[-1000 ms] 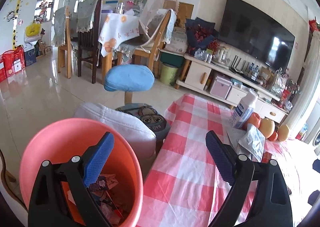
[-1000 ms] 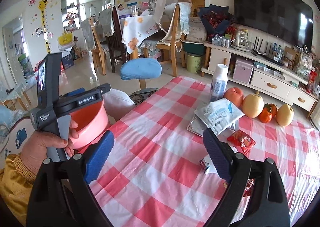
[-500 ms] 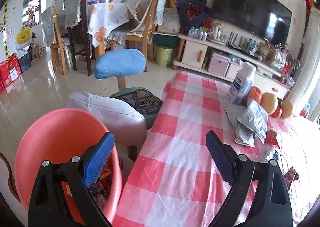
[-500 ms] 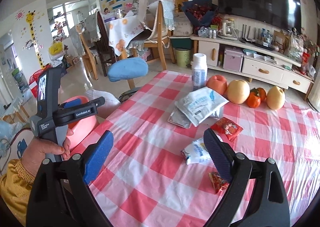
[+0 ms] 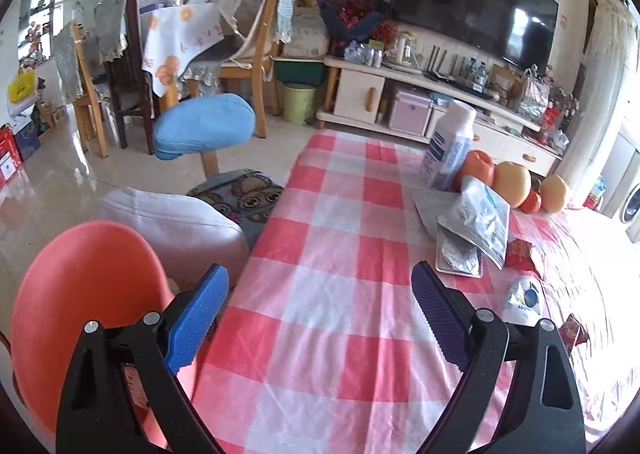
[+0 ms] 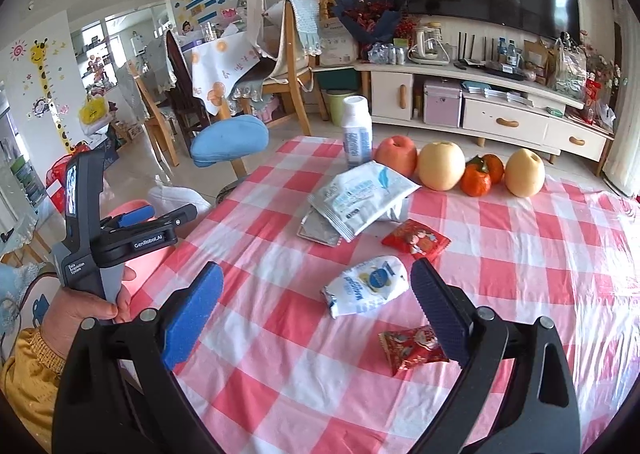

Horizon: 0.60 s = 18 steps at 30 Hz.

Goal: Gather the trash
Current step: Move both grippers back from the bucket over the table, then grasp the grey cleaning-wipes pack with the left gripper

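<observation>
Now both tongs are spread wide and hold nothing. The right tongs [image 6: 316, 302] hang over the checked worktop [image 6: 540, 254], with the white pouch [image 6: 366, 286] lying flat just ahead between the pads; 2 red wrappers [image 6: 416, 240] sit near it, 1 beyond and 1 nearer the right pad. The left tongs [image 5: 320, 314] hover at the worktop's edge beside the pink bin [image 5: 80, 294]. Likely the pouch comes next: lower straight down, straddle its narrow width, close firmly since the film looks slippery, then carry it left to the bin.
</observation>
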Each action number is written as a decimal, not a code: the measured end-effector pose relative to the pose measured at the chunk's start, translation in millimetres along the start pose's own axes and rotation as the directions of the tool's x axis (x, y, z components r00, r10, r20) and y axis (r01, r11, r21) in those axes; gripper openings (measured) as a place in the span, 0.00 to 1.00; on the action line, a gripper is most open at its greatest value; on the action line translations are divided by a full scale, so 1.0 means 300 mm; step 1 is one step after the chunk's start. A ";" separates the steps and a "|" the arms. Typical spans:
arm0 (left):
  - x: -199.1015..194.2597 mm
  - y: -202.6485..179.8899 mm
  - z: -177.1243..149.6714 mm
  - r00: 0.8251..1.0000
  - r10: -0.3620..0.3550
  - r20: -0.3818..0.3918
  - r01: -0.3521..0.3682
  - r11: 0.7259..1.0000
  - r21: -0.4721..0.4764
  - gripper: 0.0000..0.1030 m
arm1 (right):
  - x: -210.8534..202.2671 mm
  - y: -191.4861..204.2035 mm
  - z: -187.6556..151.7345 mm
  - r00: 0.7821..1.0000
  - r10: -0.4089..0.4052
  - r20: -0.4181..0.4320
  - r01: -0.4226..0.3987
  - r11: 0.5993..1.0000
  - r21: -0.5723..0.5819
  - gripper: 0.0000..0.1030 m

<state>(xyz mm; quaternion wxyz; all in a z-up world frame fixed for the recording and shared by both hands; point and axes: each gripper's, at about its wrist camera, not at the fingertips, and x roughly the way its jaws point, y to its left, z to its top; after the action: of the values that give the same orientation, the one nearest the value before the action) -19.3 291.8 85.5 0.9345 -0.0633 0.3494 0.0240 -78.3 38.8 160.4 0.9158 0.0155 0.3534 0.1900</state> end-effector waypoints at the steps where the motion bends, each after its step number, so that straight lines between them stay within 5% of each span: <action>1: 0.002 -0.012 0.001 1.000 -0.002 0.002 0.002 1.000 0.008 0.89 | -0.001 -0.008 -0.001 1.000 -0.002 -0.001 0.002 1.000 0.004 0.92; 11: 0.046 -0.181 0.036 0.985 -0.173 -0.006 0.172 0.978 0.120 0.89 | 0.015 -0.125 -0.032 0.996 -0.035 -0.076 0.040 0.997 0.067 0.92; 18: 0.142 -0.432 0.057 0.957 -0.279 -0.074 0.287 0.896 0.337 0.89 | 0.013 -0.190 -0.036 0.994 -0.025 -0.110 0.039 0.991 0.131 0.92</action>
<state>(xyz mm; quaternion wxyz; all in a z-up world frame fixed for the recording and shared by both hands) 35.4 165.6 83.4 0.9203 0.0507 0.3465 -0.1744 -63.5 -13.7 140.7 0.8952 0.0606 0.4147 0.1519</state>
